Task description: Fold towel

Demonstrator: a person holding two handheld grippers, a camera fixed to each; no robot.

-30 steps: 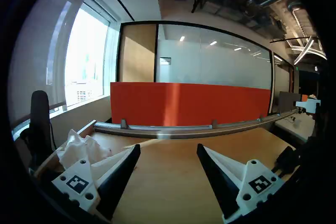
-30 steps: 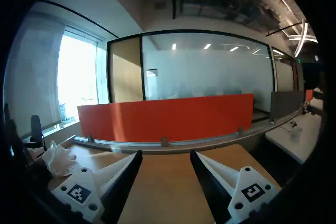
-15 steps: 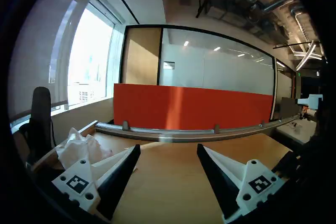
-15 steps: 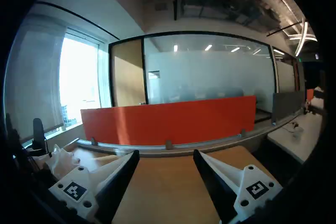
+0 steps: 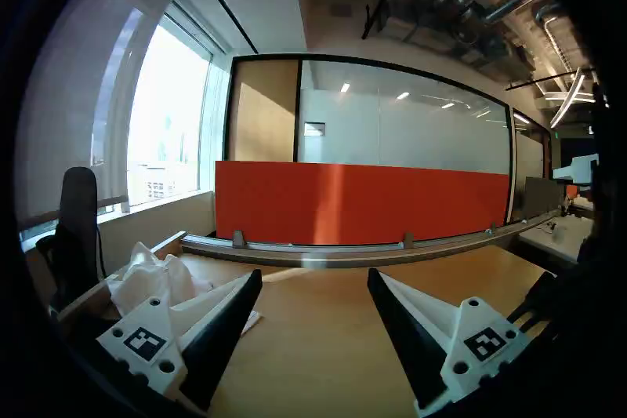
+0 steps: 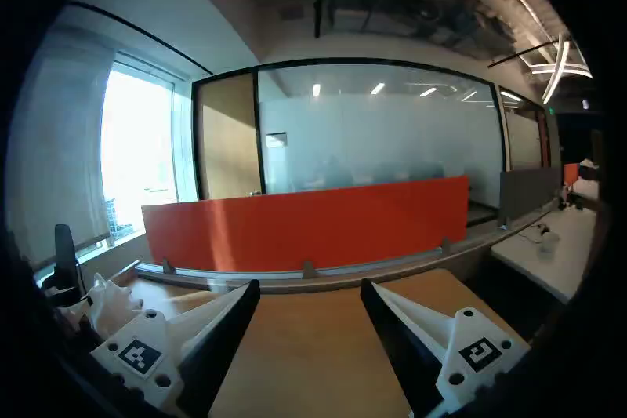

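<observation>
Left gripper (image 5: 313,272): fingers spread, nothing between them. Right gripper (image 6: 309,283): the same. The towel (image 5: 149,281), white and crumpled, lies at the left edge of the wooden desk (image 5: 329,339), partly hidden behind one finger of the left gripper. A black chair (image 5: 78,230) stands beside that edge. An orange partition (image 5: 360,202) closes the desk's far side, with a glass wall (image 5: 407,128) behind it and a bright window (image 5: 168,128) at left.
</observation>
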